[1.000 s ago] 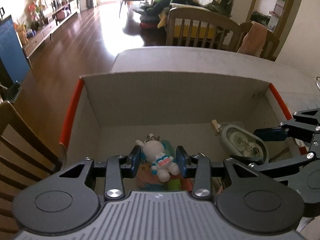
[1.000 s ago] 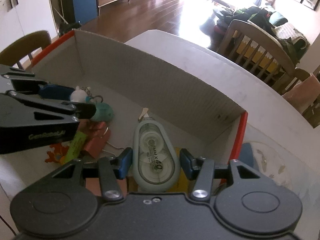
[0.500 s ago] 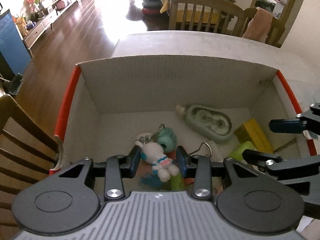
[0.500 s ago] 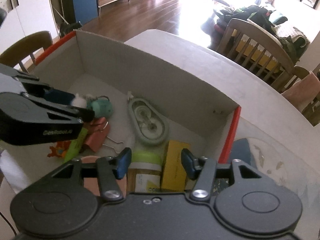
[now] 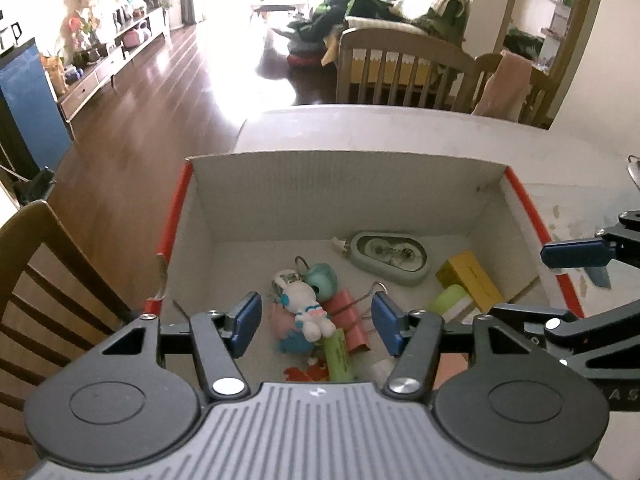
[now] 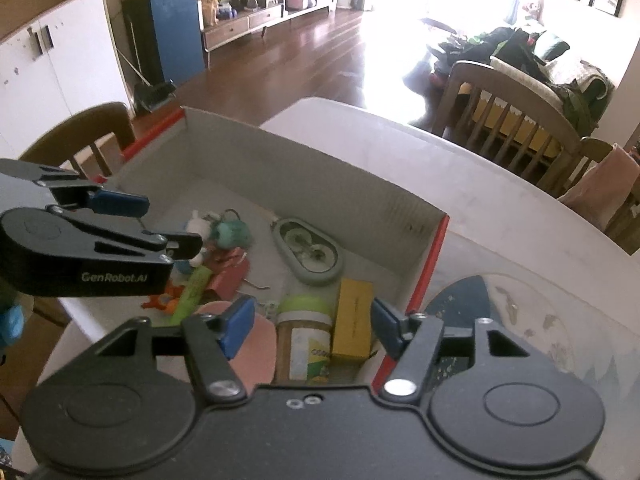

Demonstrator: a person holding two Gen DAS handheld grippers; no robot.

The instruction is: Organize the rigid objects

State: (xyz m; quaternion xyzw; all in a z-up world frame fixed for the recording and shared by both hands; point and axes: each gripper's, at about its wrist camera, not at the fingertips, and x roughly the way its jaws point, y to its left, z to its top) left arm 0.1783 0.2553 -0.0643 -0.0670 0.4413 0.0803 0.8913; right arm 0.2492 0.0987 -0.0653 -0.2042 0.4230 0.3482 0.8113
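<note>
- The left gripper [image 5: 316,322] is hovering at the lower centre of its own view, above the near end of the cardboard box [image 5: 340,196]; its jaws are opening and nothing is pressed between the 2 blue pads, though the white bunny keychain [image 5: 308,310] is lying on the box floor in the gap as seen from above.
- The right gripper [image 6: 312,326] is sitting at the lower centre of its own view with jaws opening and empty; below the gap a green-lidded jar [image 6: 304,340] and a yellow box [image 6: 354,324] are lying side by side, touching.
- The mint-green correction tape dispenser [image 5: 387,257] is lying flat on the box floor toward the far wall, right of centre in the left wrist view.
- A teal round charm [image 5: 320,280] is touching the bunny's upper side, and a pink binder clip [image 5: 348,320] and a green highlighter [image 5: 338,354] are lying just beside it.
- The box is standing on the white tabletop [image 5: 400,128], its red-edged sides running down the left and right of the frame.
- A wooden chair [image 6: 516,112] is standing beyond the tabletop at the upper right of the right wrist view.
</note>
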